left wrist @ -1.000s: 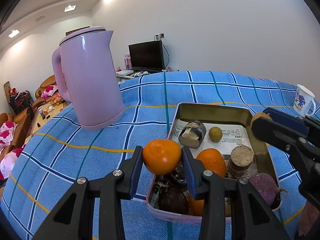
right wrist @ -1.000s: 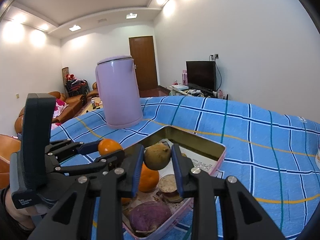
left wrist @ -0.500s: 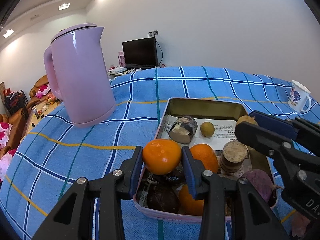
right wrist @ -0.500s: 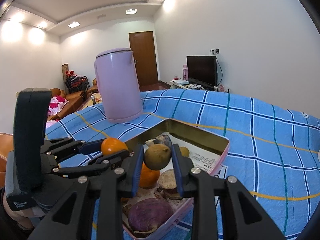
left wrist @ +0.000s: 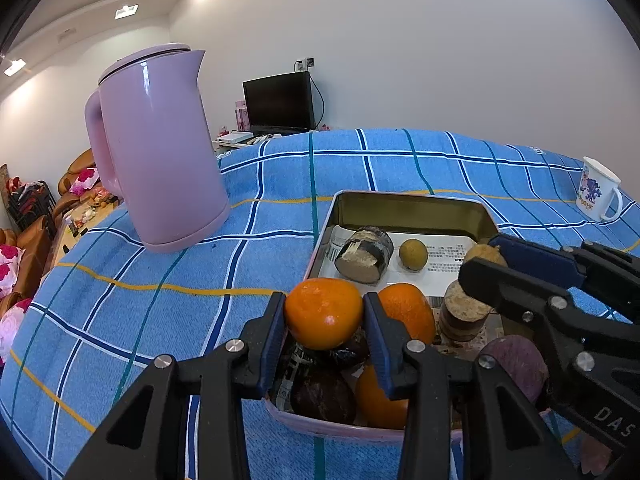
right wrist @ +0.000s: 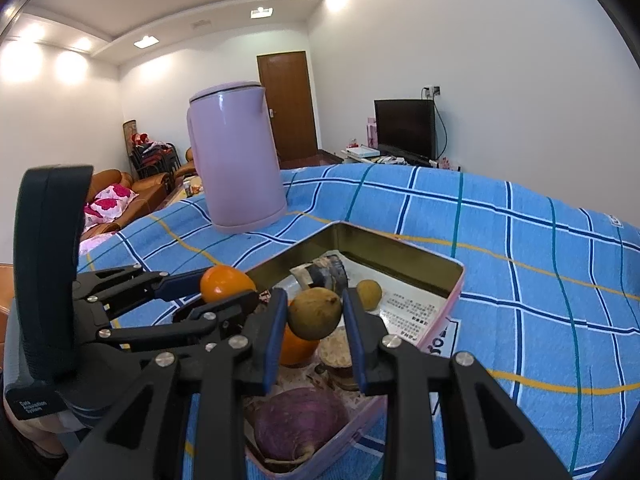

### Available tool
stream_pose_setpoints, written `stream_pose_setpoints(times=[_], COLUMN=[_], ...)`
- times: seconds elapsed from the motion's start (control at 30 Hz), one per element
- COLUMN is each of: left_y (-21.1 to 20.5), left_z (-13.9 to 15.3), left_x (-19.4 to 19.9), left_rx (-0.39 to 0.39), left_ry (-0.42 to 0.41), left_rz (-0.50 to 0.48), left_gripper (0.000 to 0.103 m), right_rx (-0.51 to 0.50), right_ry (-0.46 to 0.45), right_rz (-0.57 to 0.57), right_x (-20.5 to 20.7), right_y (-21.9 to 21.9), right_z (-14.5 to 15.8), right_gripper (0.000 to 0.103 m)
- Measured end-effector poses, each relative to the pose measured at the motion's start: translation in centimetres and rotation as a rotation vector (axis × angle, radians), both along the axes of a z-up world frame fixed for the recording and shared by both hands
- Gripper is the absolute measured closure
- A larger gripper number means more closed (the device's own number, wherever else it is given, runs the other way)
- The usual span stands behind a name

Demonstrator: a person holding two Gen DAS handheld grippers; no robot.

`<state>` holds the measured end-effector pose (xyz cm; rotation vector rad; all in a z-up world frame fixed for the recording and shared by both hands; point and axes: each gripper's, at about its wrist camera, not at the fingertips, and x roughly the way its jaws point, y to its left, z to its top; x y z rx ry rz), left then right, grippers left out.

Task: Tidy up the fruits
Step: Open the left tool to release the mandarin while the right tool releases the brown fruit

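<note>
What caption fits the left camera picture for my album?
Left tongs pinch an orange above a tin of fruit, beside a purple kettle.

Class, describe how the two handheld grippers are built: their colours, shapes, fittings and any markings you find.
Both the left gripper and the right gripper are matte black plastic, with angular, triangulated finger frames, silver round screw heads at the joints, and blue pads lining the inner fingertips. The left gripper's black, boxy body carries small white lettering, too small to read; the right's shows white letters, cut off.

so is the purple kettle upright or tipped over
Upright: the purple kettle stands on its base on the blue checked cloth, lid on top.
</note>
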<state>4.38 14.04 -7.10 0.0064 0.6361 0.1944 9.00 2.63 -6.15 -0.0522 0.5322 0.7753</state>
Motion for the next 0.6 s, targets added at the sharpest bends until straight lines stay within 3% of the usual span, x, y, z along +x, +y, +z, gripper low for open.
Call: stream_pose_setpoints(times=[0.17, 0.23, 0.3, 0.37, 0.43, 0.6], left_y=[-0.3, -0.3, -0.3, -0.5, -0.8, -1.3], left_z=[-0.1, -0.1, -0.2, -0.2, 0.1, 1.5], left_x=[0.0, 0.0, -0.2, -0.6, -1.3, -3.4], left_rx=[0.026, 0.022, 0.016, 0.009, 0.008, -0.002], left_ry=[0.007, 0.016, 0.023, 0.026, 0.007, -0.054], left_rz=[-0.002, 0.006, 0.001, -0.004, -0.005, -0.009], left_gripper=[0.061, 0.061, 0.055, 0.046, 0.044, 0.04], right_rx=[-0.017, -0.014, -0.004, 0.008, 0.016, 0.052], right_ry=[0.031, 0.016, 0.025, 0.017, -0.002, -0.032], right_rz=[0.006, -0.004, 0.004, -0.001, -0.013, -0.094], right_x=[0.3, 0.1, 0.1, -0.3, -0.9, -2.1], right_y=[0.2, 0.0, -0.2, -0.7, -1.1, -3.8], right_z=[-0.3, -0.2, -0.2, -0.1, 0.2, 1.3], right_gripper=[0.069, 0.057, 0.055, 0.041, 0.033, 0.024])
